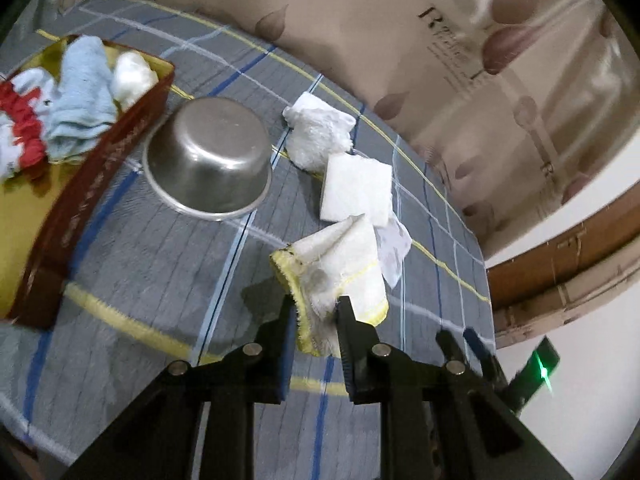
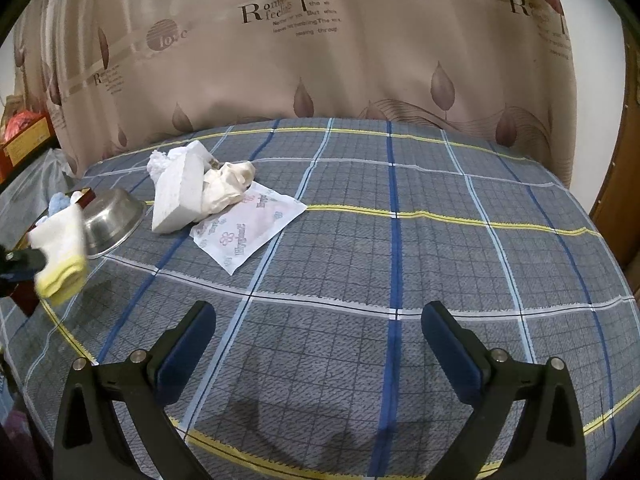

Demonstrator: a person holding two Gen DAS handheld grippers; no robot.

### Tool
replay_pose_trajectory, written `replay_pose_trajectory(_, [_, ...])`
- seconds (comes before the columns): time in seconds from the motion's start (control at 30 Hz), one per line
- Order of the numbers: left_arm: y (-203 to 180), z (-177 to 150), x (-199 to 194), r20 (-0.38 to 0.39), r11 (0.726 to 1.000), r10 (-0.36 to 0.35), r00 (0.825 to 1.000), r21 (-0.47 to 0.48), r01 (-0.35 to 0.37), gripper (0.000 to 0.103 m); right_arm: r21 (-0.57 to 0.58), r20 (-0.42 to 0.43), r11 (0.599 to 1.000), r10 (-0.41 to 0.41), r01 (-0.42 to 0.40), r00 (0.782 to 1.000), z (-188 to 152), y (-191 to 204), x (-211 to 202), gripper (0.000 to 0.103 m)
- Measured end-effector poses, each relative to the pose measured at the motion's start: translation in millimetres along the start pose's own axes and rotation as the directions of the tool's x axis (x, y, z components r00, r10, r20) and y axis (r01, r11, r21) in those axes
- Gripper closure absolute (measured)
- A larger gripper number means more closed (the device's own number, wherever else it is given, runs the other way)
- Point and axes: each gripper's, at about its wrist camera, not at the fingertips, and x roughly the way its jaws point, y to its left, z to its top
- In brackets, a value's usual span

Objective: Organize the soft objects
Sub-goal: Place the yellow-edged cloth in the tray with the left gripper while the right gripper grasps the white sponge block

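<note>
My left gripper (image 1: 316, 316) is shut on a white cloth with a yellow hem (image 1: 340, 268), lifted off the checked bedspread (image 1: 160, 280). In the right wrist view that cloth (image 2: 60, 256) hangs at the far left, pinched by the left gripper (image 2: 20, 264). To the left stands a red box with a gold lining (image 1: 100, 168) holding a light blue towel (image 1: 80, 100), a white bundle (image 1: 132, 74) and a red-and-white cloth (image 1: 20, 128). A fluffy white cloth (image 1: 316, 132), a white foam block (image 1: 356, 188) and a tissue packet (image 1: 394, 248) lie beyond. My right gripper (image 2: 318, 320) is open over bare bedspread.
An upturned steel bowl (image 1: 208, 156) sits between the box and the white items. A crumpled cream cloth (image 2: 228, 184) lies behind the foam block (image 2: 180, 196). A patterned curtain (image 2: 320, 60) hangs along the far edge, and a wooden frame (image 1: 560, 264) is on the right.
</note>
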Motion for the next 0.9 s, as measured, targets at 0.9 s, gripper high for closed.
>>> replay_pose_trajectory(0.9, [81,13,-133,0.220,0.996,0.078,0.972,-0.058,-0.067,0.083,-0.216,-0.050,0.963,0.155,-0.162,0.987,92,122,95,0.007])
